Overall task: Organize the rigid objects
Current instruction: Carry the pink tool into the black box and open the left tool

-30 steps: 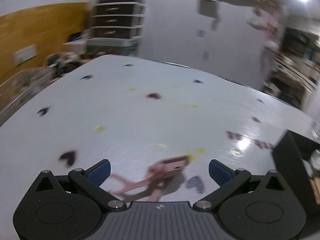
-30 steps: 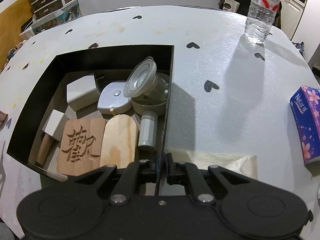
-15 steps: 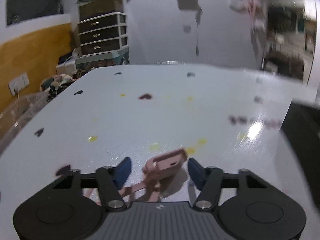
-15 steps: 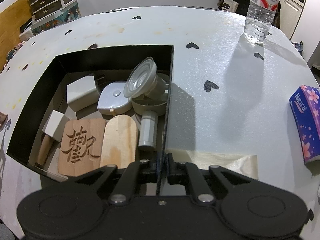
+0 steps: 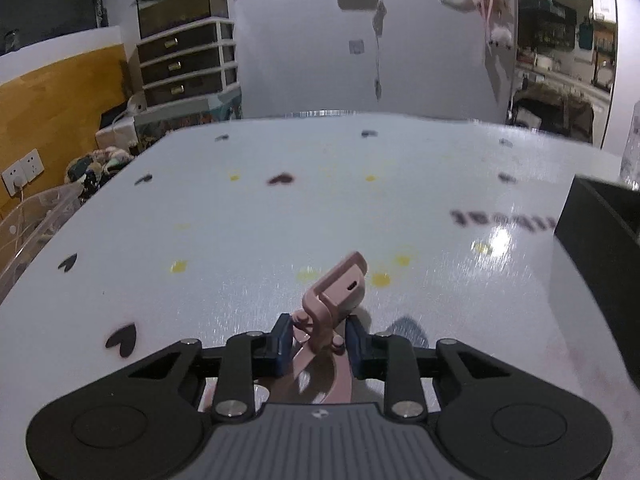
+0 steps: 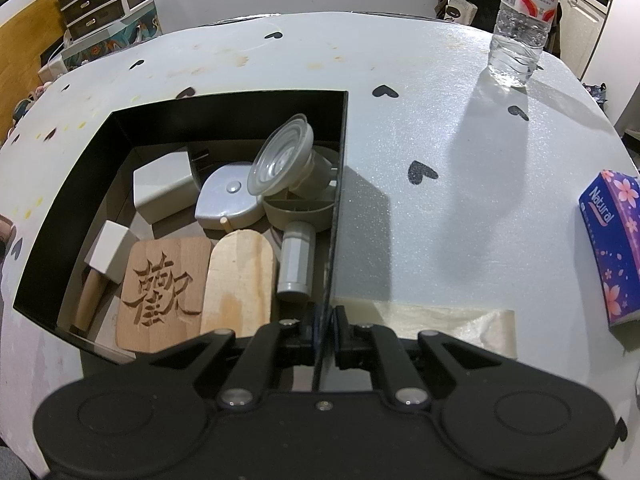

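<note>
Left tool [image 5: 318, 346] just closed, pinching pink clip [image 5: 334, 300] above tabletop [image 5: 280, 220], right tool [image 6: 324, 330] clamping black box [image 6: 338, 184] wall

Wall: you face grey wall [image 5: 304, 40], wood panel [image 5: 60, 96] at your left.
Furniture: drawer unit [image 5: 184, 64], white table [image 5: 280, 216].
Light: glare spot [image 5: 500, 236].

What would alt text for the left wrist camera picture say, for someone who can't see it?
A hand-held gripper is shut on a pink plastic clip, which is tilted up off a white table dotted with small dark hearts. A black box stands at the right edge, and drawers line the far wall.
</note>
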The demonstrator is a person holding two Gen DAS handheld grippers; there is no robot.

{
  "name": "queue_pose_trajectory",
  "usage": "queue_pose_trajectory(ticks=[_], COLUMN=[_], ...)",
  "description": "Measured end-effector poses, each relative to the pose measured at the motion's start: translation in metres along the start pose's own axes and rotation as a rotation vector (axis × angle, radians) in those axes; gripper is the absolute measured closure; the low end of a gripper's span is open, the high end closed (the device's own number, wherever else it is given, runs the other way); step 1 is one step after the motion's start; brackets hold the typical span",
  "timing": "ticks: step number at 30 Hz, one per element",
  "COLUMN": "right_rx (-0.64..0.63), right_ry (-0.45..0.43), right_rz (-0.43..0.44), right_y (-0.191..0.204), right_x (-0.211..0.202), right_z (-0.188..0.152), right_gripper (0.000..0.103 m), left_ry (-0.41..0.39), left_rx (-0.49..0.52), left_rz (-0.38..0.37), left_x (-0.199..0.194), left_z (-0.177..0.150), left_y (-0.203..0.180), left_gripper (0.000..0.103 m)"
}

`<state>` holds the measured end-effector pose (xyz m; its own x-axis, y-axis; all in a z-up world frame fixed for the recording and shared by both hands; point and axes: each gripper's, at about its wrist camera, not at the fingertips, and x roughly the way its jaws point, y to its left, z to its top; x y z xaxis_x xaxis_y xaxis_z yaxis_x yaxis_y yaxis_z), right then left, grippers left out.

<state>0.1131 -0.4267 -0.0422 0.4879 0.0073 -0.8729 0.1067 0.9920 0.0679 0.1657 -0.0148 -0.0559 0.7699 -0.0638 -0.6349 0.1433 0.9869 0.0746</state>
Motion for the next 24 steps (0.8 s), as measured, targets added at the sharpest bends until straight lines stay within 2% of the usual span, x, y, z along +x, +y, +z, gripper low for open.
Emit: queue_pose_trajectory(ticks=[5,12,19,24], right_rx=[-0.004,-0.009,-0.002,0.001], right_ry=[0.002,0.005,-0.002,-0.007], right_rz=[-0.003,-0.003,0.003,0.008], right_y=[0.001,0.002,0.001,-0.001], right_x=[0.0,0.001,0.0,0.0], right_z=[0.0,0.001,0.0,-0.001], right_gripper=[0.094,0.094,0.094,0.094], left_ry=[-0.112,-0.237,-0.291,-0.265], left_rx=[-0.021,0.067,0.212,0.289], left_rz=[-0.079,-0.307,-0.529,-0.649], left_x=[-0.013,-0.031,-0.04,-0.035], left_z=[0.023,0.059,0.078,0.078], left_y=[-0.01,-0.061,-0.133,-0.183], left_gripper=[0.073,0.073,0.073,0.073])
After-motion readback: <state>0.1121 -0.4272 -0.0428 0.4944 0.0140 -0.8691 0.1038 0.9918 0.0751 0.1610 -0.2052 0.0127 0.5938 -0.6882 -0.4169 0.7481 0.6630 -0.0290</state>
